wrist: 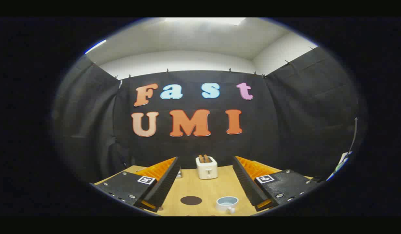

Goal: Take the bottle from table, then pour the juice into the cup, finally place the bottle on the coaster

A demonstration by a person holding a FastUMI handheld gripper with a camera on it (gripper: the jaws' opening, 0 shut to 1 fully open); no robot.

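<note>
We're holding the gripper above the desk, jaws spread wide and holding nothing. Looking between the fingers: coaster and cup are sitting side by side on the desk, near each other but apart, coaster to the left. Toaster is standing further back, against the booth wall, two slices poking out of the slots.

Bottle: we aren't spotting it with any certainty. A small shiny thing is peeking out just behind the left finger, mostly hidden, can't tell what it is. Could be the bottle, could be not.

Progress, as we're reading it: nothing done yet. Coaster is bare, nothing gripped, and we can't tell whether there's any juice in the cup. All three steps are remaining: grab the bottle, pour into the cup, park it on the coaster. First job is locating the bottle.
</note>
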